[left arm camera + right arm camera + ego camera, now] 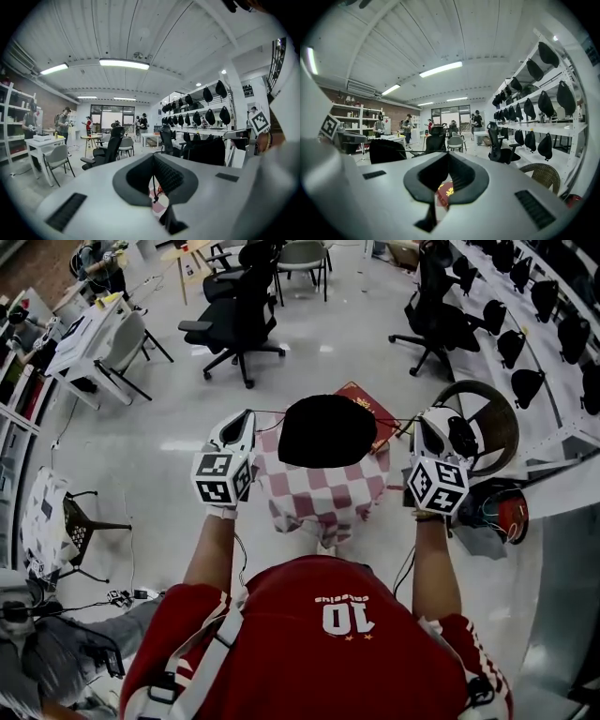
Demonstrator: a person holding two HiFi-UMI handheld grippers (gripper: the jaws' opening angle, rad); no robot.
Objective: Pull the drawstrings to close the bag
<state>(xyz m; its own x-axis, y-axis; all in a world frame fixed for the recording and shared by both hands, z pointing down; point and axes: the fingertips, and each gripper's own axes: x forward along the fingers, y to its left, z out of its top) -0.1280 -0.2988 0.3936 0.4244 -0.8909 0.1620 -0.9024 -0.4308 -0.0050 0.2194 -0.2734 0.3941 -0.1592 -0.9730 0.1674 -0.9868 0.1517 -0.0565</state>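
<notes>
Nearest the camera: both forearms are raised, one gripper in each hand, roughly level with each other.

Left gripper point(247, 416): jaws together, clamped on the left drawstring point(153, 189). A short knotted end hangs below the pads.

Right gripper point(419, 419): jaws together, clamped on the right drawstring point(422, 150). This thin cord runs straight across from the bag to the jaw seam.

Bag point(328, 430): black, hanging or sitting between the two grippers and directly over the bench point(319, 495). Whether it rests on the bench cannot be told. Each drawstring leaves the bag sideways, towards its own gripper.

Bench: small, covered by a red-and-white checked cloth point(157, 204).

Red box point(373, 410): on the bench just beyond the bag, partly hidden by it.

Wicker chair point(487, 424): on the floor right of the bench.

Office chairs point(239, 310): well beyond, on the open floor.
</notes>
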